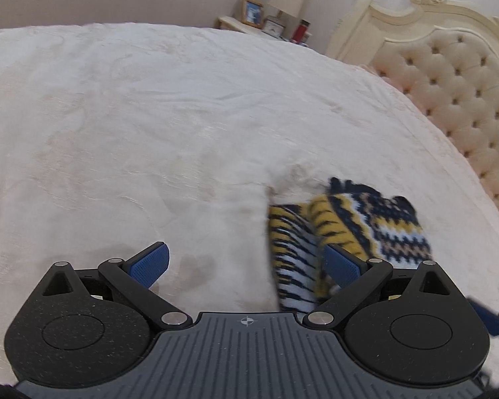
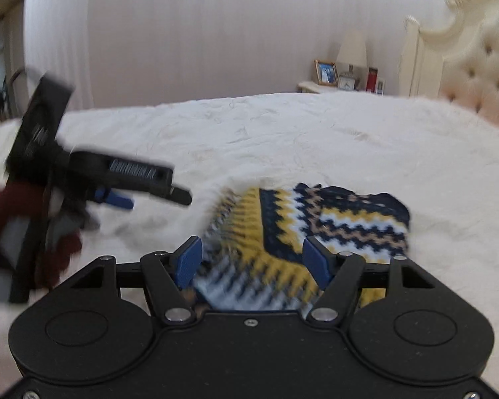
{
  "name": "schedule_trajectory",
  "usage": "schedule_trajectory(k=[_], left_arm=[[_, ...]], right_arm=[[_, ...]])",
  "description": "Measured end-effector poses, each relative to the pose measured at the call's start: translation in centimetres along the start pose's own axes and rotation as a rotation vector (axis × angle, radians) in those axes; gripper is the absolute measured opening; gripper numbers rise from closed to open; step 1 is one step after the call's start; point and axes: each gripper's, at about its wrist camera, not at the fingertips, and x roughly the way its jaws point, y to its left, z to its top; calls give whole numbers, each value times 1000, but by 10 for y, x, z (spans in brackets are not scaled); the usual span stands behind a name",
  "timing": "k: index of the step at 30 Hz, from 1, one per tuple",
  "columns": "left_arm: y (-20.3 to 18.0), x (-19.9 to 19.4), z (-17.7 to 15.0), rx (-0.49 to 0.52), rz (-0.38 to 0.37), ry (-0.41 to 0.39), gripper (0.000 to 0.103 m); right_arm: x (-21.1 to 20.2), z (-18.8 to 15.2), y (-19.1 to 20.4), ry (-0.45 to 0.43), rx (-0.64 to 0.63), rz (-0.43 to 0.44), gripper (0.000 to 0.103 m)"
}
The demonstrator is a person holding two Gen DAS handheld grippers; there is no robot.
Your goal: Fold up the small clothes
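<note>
The knit (image 1: 346, 229), patterned in navy, yellow and white zigzags, lies bunched on the cream bedspread (image 1: 149, 116). In the left wrist view it sits ahead and to the right of the left gripper (image 1: 246, 266), one striped end running down past the right finger (image 1: 342, 264); whether that pad touches the cloth cannot be told. The left gripper's jaws stand wide apart, with nothing pressed between them.

In the right wrist view the right gripper (image 2: 252, 262) hangs low over the knit (image 2: 302, 226), jaws parted, and the cloth shows between and beyond the blue pads (image 2: 189, 261) without being pinched. The picture is blurred there. The left gripper (image 2: 116, 179) shows off to the left, clear of the knit, held by a hand in a dark red sleeve (image 2: 3, 206).
</note>
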Motion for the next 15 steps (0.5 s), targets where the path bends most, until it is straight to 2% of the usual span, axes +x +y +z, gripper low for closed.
schedule_trajectory(k=[6, 11, 12, 14, 15], left_arm=[[-9, 4, -6, -4, -73, 50, 100], [-16, 6, -9, 2, -114, 71, 100], [-18, 7, -9, 5, -124, 76, 100], [-22, 7, -11, 19, -144, 87, 100], [-24, 7, -11, 28, -154, 92, 100]], right_arm=[[-8, -23, 45, 19, -234, -12, 70], [13, -32, 66, 31, -412, -104, 68], [18, -33, 68, 38, -434, -112, 64], [21, -32, 66, 26, -428, -118, 19], [20, -30, 62, 11, -398, -117, 13]])
